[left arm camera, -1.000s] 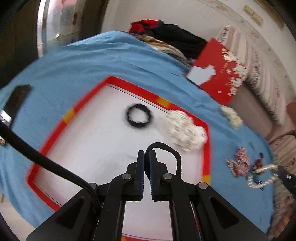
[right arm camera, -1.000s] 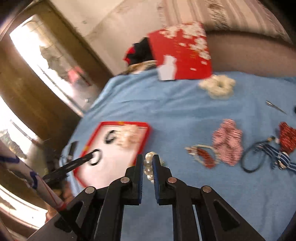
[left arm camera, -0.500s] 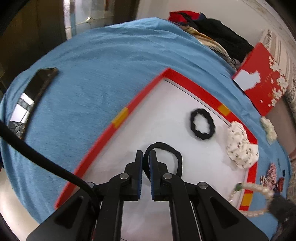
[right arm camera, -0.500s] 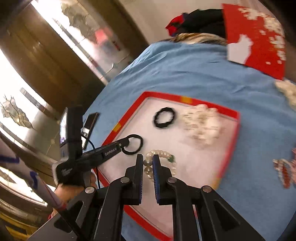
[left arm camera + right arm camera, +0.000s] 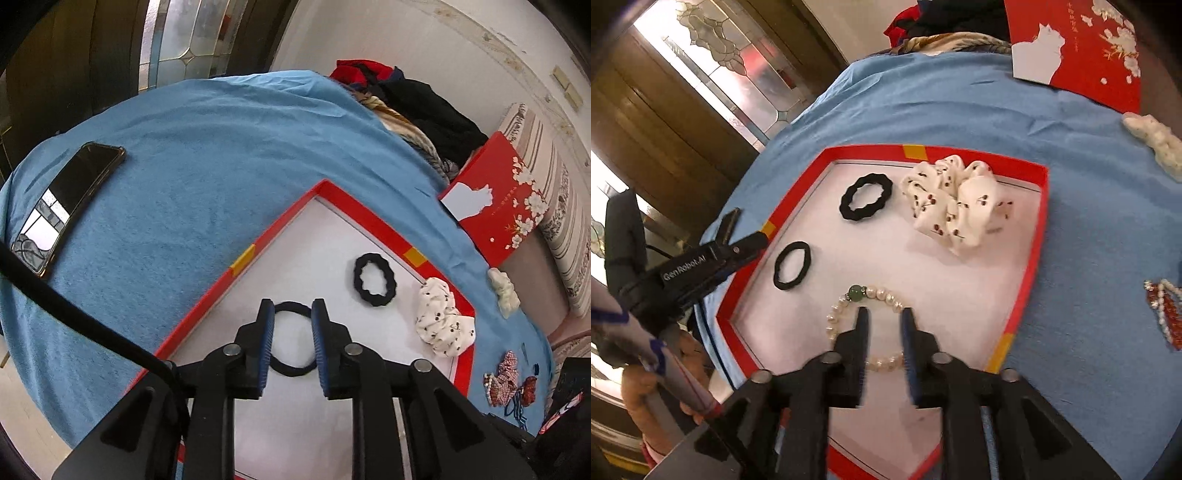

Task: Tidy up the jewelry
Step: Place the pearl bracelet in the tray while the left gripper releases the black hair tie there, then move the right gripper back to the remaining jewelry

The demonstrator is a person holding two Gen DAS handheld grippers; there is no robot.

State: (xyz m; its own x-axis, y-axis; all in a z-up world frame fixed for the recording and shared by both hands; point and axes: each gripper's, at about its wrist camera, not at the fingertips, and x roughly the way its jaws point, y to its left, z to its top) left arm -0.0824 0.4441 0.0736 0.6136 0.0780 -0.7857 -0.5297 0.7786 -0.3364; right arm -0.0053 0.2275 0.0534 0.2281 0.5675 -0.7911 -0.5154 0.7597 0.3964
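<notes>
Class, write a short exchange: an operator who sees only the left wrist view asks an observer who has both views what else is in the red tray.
Operator: I see a thin black hair tie, a wavy black hair tie and a white scrunchie. Is anything else in the tray?
Observer: Yes. A pearl bracelet with one green bead lies in the red tray.
Operator: Is the right gripper holding it?
Observer: It seems not. The right gripper is opening its jaws, and the bracelet lies on the tray floor between them.
</notes>
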